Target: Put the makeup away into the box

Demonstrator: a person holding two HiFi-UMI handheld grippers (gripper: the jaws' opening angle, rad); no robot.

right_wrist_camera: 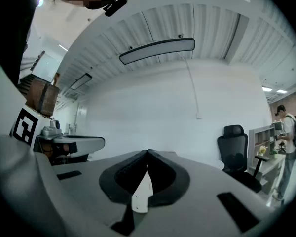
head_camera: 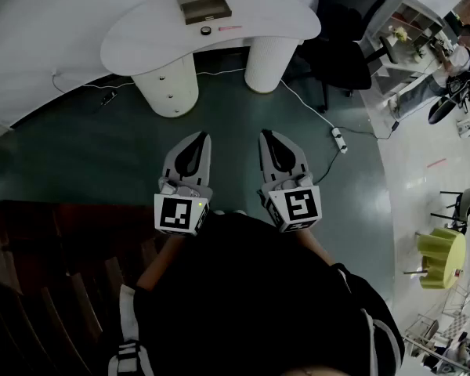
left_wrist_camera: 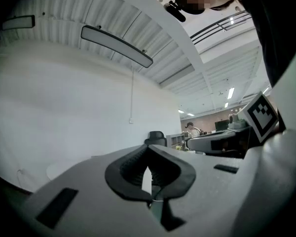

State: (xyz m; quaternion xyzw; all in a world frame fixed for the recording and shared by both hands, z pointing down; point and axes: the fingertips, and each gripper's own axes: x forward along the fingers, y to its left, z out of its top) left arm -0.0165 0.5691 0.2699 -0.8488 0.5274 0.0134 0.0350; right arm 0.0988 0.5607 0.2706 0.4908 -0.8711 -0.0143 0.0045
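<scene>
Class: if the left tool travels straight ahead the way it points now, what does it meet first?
The left tool, shut and level, has only bare floor just ahead. It would probably first reach the white table, near its front edge, though depth and height are hard to judge.

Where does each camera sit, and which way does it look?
Head view: on the person's head, looking steeply down at the floor, white table and box; shows the person's torso, left tongs and right tongs, both shut.
Left gripper view: on the left tongs, looking level along them toward a white wall; its own tips show.
Right gripper view: on the right tongs, facing likewise; own tips show.
Shared: both gripper views catch the black office chair.
</scene>
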